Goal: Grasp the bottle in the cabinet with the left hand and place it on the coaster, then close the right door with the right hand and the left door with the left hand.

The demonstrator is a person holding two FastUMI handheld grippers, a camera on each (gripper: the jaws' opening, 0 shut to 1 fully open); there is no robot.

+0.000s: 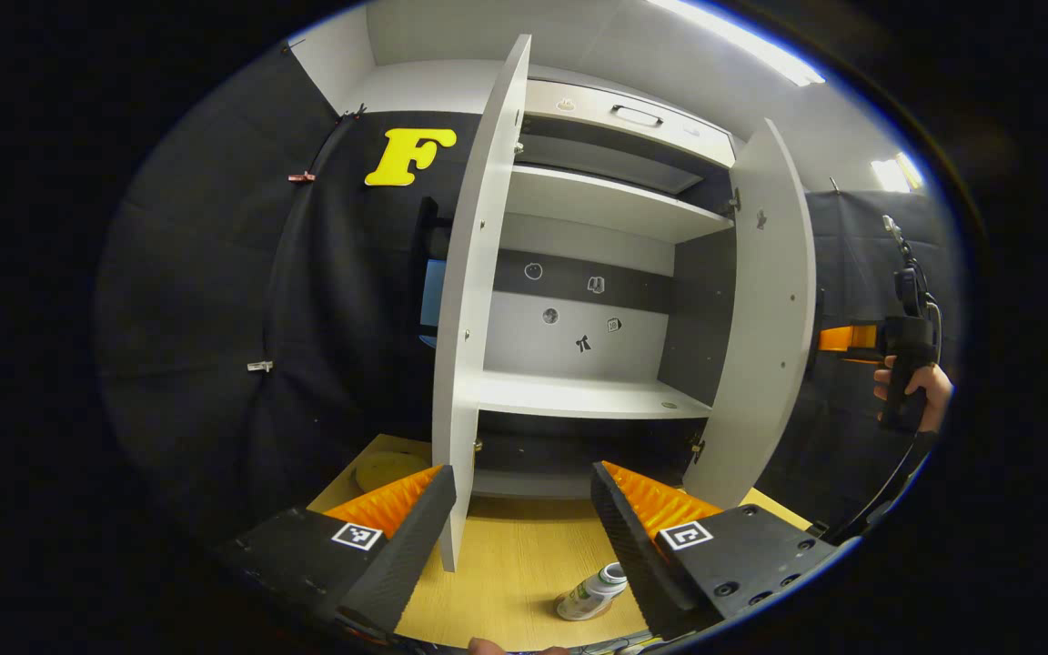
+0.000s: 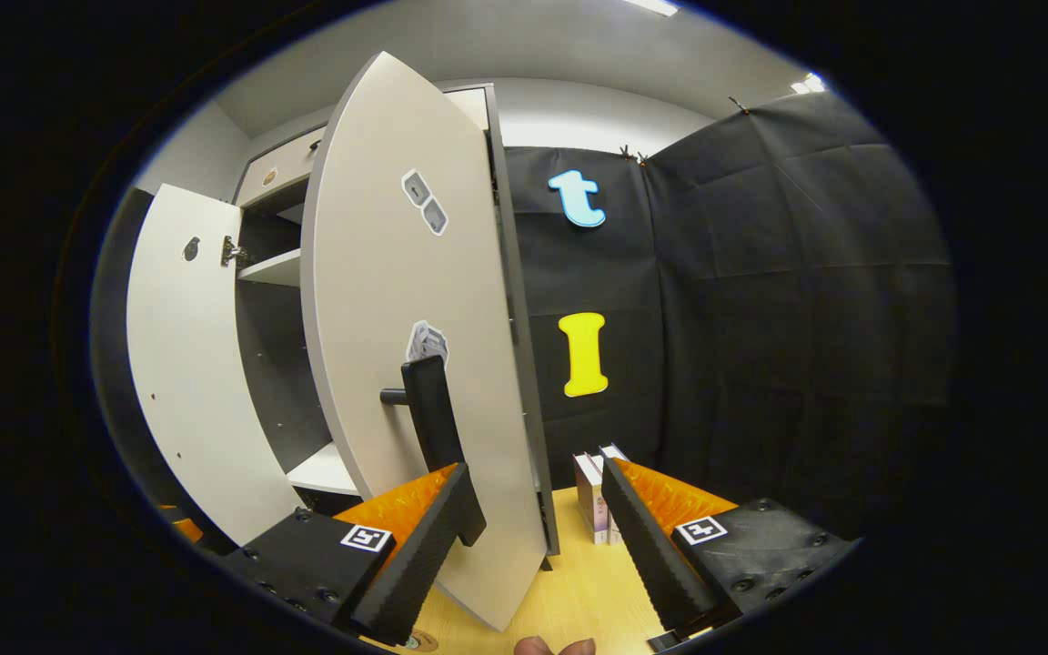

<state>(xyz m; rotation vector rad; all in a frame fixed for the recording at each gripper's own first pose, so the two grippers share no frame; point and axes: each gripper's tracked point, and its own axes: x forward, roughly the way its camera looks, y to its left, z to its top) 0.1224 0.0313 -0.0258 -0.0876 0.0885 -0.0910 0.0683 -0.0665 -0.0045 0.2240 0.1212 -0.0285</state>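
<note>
- Bottle (image 1: 591, 592) is already standing on the coaster (image 1: 599, 610) on the wooden table (image 1: 524, 555), so I'd call the placing done.
- My right gripper (image 2: 531, 537) is wide open and empty, the right door (image 2: 415, 364) edge sitting between its fingers, handle (image 2: 433, 428) just above the left finger.
- Left gripper (image 1: 524, 532) is open and empty too, facing the left door (image 1: 478, 300).
- I'd push flat on the panel beside the handle and swing it slowly.
</note>
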